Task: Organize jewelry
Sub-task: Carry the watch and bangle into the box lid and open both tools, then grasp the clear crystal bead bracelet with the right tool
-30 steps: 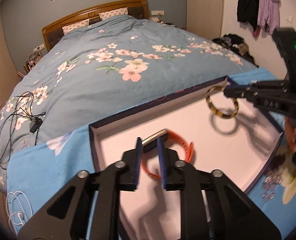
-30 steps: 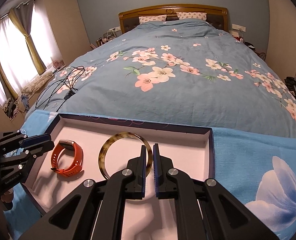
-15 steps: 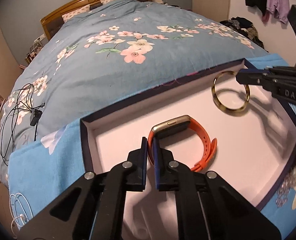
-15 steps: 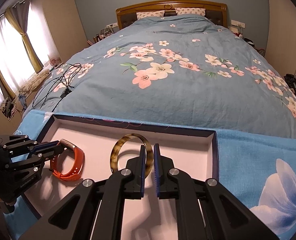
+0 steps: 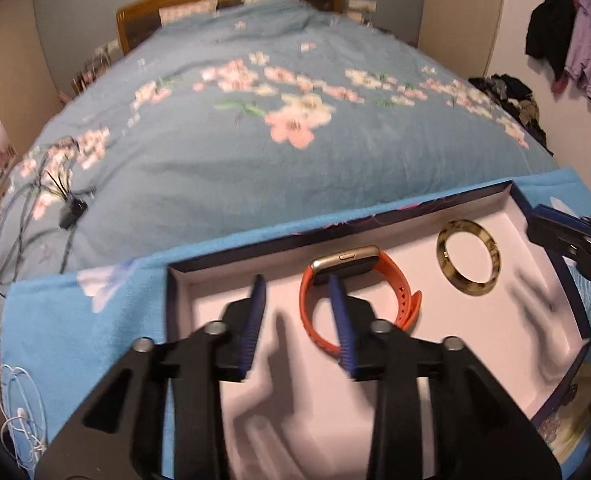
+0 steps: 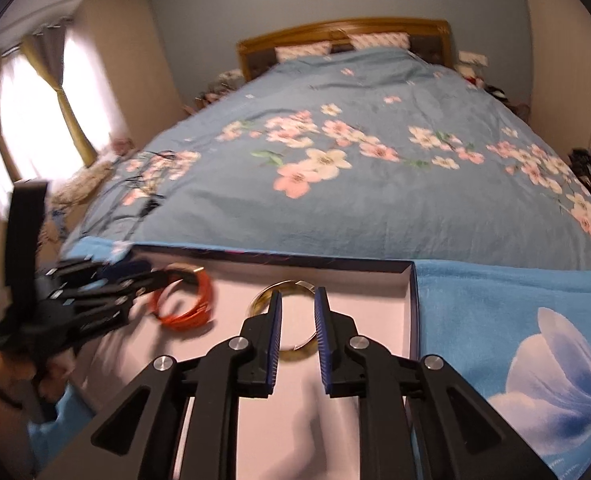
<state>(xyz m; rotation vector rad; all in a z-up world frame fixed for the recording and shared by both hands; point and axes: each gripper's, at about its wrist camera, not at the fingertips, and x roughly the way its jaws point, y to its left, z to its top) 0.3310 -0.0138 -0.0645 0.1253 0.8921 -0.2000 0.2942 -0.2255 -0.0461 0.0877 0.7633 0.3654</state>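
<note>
Both grippers just let go: the left gripper (image 5: 297,292) was clamped on the orange watch (image 5: 357,292) half a second ago, now spread wide. The right gripper (image 6: 298,304) released the bangle (image 5: 468,256) too. Both pieces lie flat inside the box (image 5: 375,232), bangle right of the watch. Only the left view shows the whole bangle.

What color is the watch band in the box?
Orange watch band, with a gold-toned case; clearest in the left wrist view.
</note>
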